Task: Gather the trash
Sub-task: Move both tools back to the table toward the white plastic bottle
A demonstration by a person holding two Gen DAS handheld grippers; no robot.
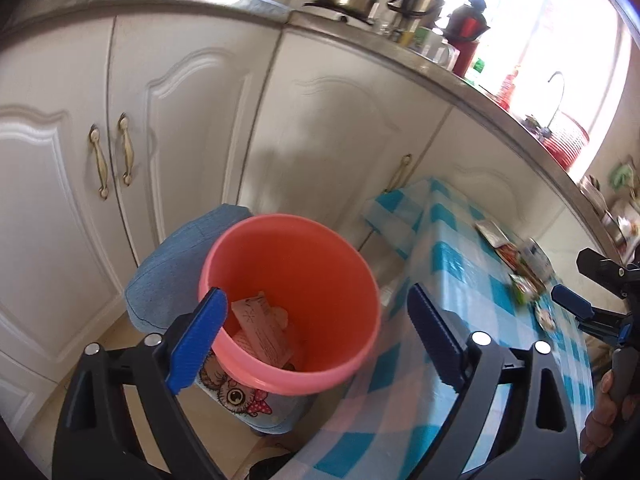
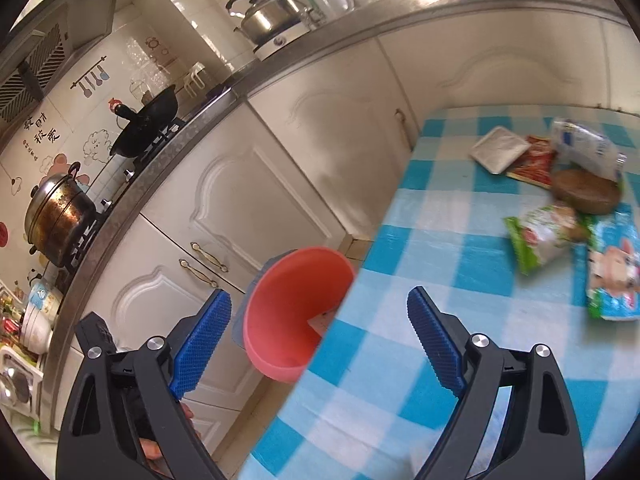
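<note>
Hanging wide open and empty: left gripper (image 1: pixel 316 334) above pink bucket (image 1: pixel 360 268) with carton (image 1: pixel 262 330) inside; right gripper (image 2: pixel 320 344) likewise spread over checked tablecloth (image 2: pixel 420 240). Farther off, wrappers (image 2: pixel 540 236) scattered near cabinets (image 2: pixel 340 120).

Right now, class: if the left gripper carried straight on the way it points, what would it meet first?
Most likely the pink bucket: the open left gripper frames its mouth, with a pink carton inside. Depth is hard to judge.
</note>
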